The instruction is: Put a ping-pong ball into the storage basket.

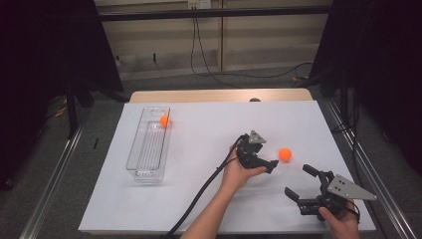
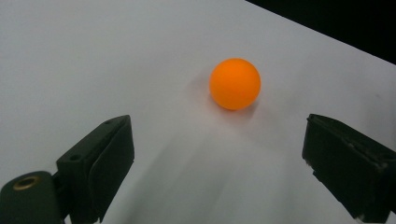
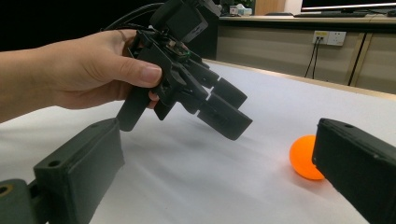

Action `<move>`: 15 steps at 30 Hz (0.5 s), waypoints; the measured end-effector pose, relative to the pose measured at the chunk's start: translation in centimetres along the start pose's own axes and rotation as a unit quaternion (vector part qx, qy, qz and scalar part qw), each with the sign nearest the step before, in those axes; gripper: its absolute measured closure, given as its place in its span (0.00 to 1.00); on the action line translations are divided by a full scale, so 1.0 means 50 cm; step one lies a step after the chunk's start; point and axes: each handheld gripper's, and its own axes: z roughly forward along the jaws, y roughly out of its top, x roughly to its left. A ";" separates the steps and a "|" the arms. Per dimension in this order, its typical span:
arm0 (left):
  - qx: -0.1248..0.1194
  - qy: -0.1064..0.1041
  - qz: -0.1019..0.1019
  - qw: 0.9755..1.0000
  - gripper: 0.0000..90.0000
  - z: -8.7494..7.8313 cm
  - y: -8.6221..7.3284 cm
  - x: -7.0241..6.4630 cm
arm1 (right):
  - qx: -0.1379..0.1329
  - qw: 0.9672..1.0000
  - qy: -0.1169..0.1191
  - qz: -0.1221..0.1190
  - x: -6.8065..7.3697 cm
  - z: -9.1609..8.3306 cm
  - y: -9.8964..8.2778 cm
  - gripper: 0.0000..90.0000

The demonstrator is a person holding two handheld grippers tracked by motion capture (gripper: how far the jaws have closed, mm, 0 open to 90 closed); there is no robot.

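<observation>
Left gripper [image 1: 271, 162], jaws apart, just beside orange ball [image 1: 284, 154].

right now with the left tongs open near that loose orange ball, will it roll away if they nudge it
Probably. The orange ball is a smooth sphere lying free on the flat white table, so a nudge from the left tongs would likely send it rolling. It looks small and light, and its surface may slip between pads.

No readable text, label, brand, number or sign anywhere on table, tray, balls, grippers.
</observation>
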 end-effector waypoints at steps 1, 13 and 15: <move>0.001 0.000 0.001 1.000 0.10 0.001 0.001 0.000 | 0.001 1.000 0.000 0.000 0.000 0.000 0.000 0.02; 0.001 0.001 0.001 1.000 0.10 0.013 0.002 -0.003 | -0.001 1.000 -0.001 0.000 -0.001 -0.001 0.000 0.02; 0.003 0.000 0.003 1.000 0.10 0.015 0.002 -0.003 | -0.001 1.000 -0.001 0.000 -0.001 -0.001 0.000 0.02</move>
